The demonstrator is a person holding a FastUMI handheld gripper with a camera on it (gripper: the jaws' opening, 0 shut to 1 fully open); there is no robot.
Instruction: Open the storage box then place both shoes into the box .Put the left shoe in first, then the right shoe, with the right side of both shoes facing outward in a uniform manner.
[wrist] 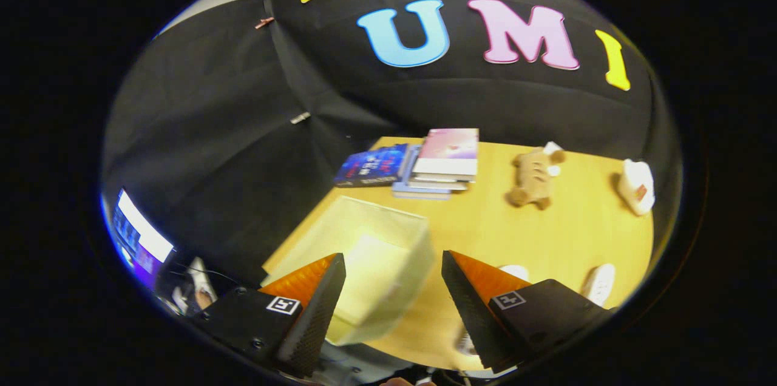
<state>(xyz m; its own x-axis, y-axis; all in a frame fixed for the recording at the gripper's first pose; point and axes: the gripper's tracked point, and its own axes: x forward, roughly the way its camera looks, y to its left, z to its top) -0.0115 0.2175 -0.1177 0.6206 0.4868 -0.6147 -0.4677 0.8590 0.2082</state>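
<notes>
The gripper (393,264) hangs above the wooden table (485,228) with its two fingers spread wide and nothing between them. Each finger's mount carries a small square black-and-white marker tag; no words can be read on them. Just ahead of the fingers, and partly between them, sits the translucent storage box (364,252), pale and frosted; whether its lid is on I cannot tell through the blur. One white shoe (600,283) lies beside the right finger, near the table's near corner, and another white shoe (516,270) peeks out just behind that same finger's tip.

Farther back on the table rests a stack of books (440,164) with a pink-covered one on top, and a dark blue book (371,166) lies touching it on the left; the cover lettering is too small and smeared to read. To the right of the books lies a brown plush toy (533,178), and well apart from it, near the table's far right corner, a white plush toy (636,187) with a small red patch. Black cloth walls close in the booth behind the table. Off to the left, a lit screen (139,237) glows.
</notes>
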